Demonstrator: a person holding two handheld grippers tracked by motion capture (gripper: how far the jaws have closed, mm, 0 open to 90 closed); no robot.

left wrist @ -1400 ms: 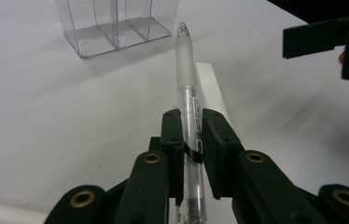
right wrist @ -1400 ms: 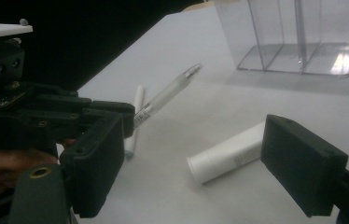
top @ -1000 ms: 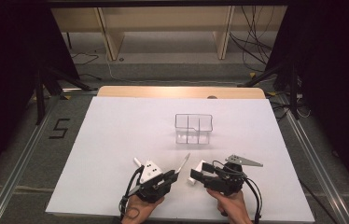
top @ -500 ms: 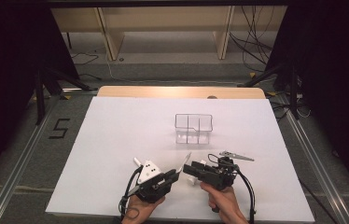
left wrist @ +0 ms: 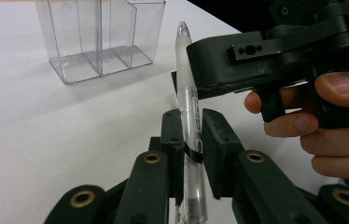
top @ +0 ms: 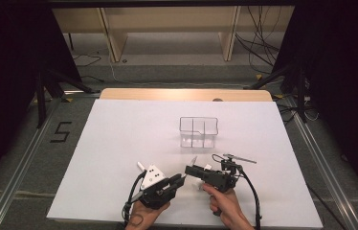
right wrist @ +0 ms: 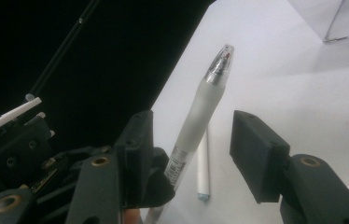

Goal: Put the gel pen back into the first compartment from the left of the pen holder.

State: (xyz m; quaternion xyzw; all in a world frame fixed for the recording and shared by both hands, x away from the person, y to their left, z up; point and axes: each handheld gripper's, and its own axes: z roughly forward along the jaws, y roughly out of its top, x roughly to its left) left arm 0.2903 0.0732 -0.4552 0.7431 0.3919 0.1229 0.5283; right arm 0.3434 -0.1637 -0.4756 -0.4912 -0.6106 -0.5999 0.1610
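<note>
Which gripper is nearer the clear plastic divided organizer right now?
Right. The right gripper sits just in front of the clear plastic divided organizer, its jaws closing around the frosted clear pen. The left gripper, shut on that pen, sits slightly farther back and left.

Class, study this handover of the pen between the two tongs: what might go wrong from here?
1. The left tongs clamp the pen low on its barrel, so a sideways push from the closing right tongs may tilt it.
2. One right pad sits nearer than the other, risking an off-centre grip.
3. If released early, the pen may drop short of the clear organiser.
</note>
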